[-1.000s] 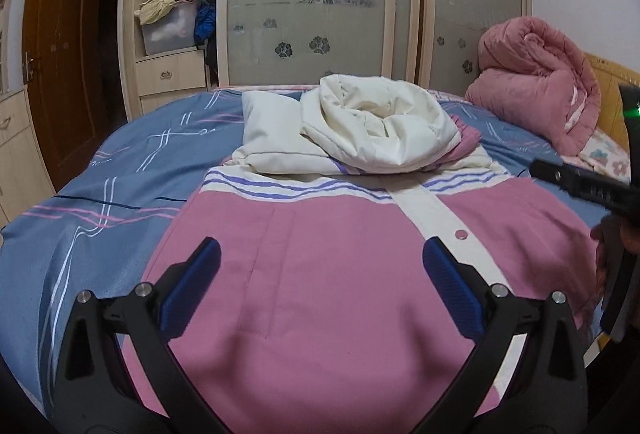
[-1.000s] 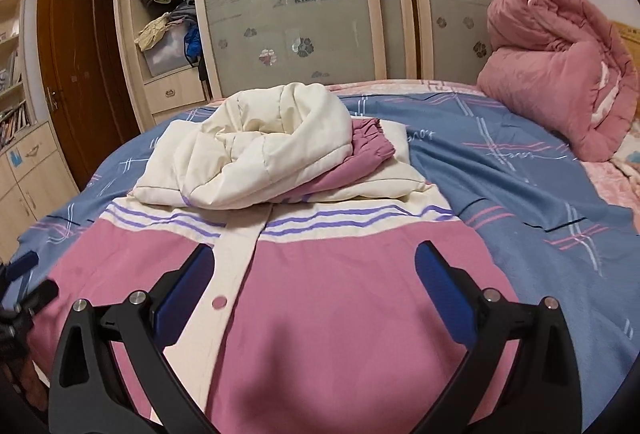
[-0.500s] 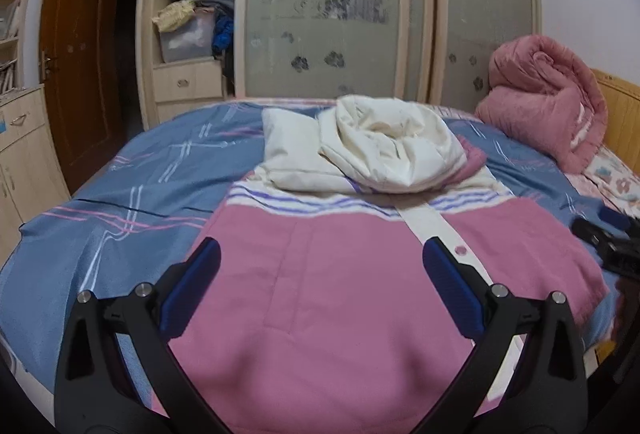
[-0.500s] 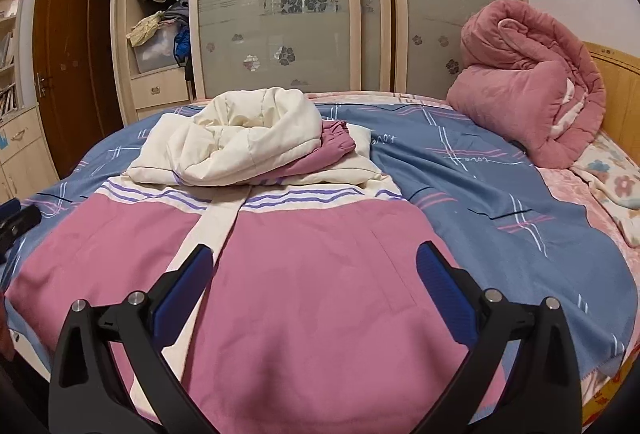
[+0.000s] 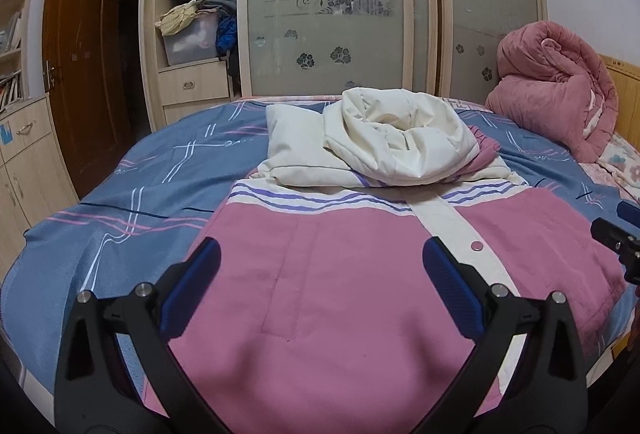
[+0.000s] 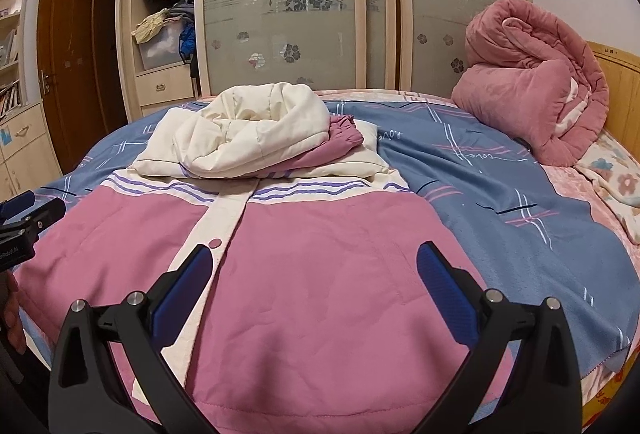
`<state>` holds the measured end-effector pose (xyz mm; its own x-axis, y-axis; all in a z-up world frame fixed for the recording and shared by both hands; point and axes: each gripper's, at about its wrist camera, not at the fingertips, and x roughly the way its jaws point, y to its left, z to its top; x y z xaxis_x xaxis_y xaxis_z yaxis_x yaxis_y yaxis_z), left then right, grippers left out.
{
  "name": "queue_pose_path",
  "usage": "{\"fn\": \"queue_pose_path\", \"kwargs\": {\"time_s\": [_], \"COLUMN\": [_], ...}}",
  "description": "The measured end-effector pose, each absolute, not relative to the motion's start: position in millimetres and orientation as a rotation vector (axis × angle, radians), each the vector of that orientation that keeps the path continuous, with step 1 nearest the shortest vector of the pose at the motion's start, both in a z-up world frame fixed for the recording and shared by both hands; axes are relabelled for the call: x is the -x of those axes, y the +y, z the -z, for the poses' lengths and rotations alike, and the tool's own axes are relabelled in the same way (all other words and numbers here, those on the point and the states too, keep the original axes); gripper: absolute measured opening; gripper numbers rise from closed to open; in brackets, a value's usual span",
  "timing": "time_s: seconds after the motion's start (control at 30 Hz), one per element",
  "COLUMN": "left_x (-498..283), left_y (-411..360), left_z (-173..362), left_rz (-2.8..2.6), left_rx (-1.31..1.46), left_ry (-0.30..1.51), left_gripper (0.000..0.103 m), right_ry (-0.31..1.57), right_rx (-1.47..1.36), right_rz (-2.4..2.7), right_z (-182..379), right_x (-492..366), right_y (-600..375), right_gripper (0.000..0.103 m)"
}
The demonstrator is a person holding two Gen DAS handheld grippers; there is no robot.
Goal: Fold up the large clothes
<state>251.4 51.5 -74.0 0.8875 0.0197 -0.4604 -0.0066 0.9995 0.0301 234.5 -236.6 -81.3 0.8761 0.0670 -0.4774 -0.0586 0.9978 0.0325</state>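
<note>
you are holding your left tool wide open over the pink padded jacket, gripping nothing; its blue pads are hovering above the fabric, not pinching it. your right tool is likewise spread wide and empty, with the jacket's cream button placket running just ahead of its left finger. the jacket is lying flat on the blue bedsheet, directly beneath and ahead of both tools, its cream hood and sleeves bunched on top at the end far from your tools. beyond the right tool and off to its right, a rolled pink quilt is sitting on the bed. each tool is showing at the edge of the other's view: the right one beside the left, the left one beside the right.
</note>
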Motion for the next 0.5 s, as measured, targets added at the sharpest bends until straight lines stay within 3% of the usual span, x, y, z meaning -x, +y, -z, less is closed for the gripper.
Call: {"fn": "queue_pose_path", "kwargs": {"time_s": [0.5], "left_x": [-243.1], "left_y": [59.1], "left_z": [74.2], "left_rz": [-0.028], "left_rx": [-0.027], "left_ry": [0.487], "left_gripper": [0.101], "right_ry": [0.502], "right_rx": [-0.005], "right_rz": [-0.079], "right_z": [84.0], "right_x": [-232.5], "right_y": [-230.9], "right_gripper": [0.102]}}
